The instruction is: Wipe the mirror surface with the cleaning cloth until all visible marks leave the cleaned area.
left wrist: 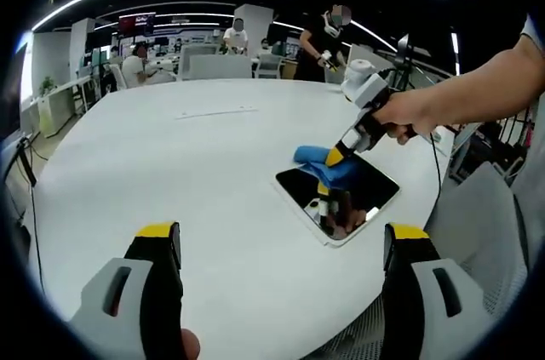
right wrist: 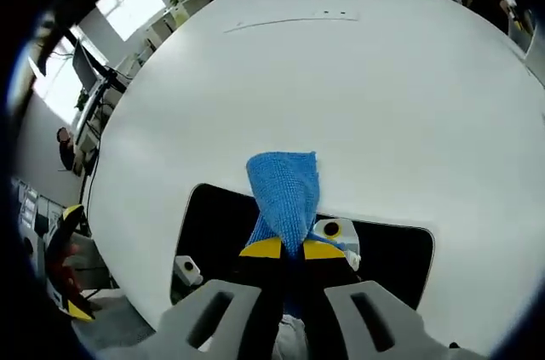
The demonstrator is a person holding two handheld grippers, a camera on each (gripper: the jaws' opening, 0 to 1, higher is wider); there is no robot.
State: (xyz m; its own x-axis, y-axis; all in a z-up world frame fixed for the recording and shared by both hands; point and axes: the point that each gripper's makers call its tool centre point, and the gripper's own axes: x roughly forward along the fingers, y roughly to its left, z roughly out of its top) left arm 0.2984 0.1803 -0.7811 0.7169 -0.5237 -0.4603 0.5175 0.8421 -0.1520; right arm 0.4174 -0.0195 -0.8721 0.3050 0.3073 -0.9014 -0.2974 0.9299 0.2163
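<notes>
A flat rectangular mirror (left wrist: 341, 196) (right wrist: 213, 232) with a white rim lies on the white table near its right edge. A blue cleaning cloth (left wrist: 324, 162) (right wrist: 285, 190) rests on the mirror's far end and spills onto the table. My right gripper (left wrist: 338, 156) (right wrist: 285, 248), held by a hand, is shut on the blue cloth and presses it down on the glass. My left gripper (left wrist: 281, 245) hovers open over the table, short of the mirror, with nothing between its yellow-tipped jaws.
The big round white table (left wrist: 170, 173) (right wrist: 383, 88) has a seam line with small marks at its far side. Grey chairs (left wrist: 485, 232) stand at the right. People and desks fill the office behind. The left gripper (right wrist: 64, 262) shows at the right gripper view's left edge.
</notes>
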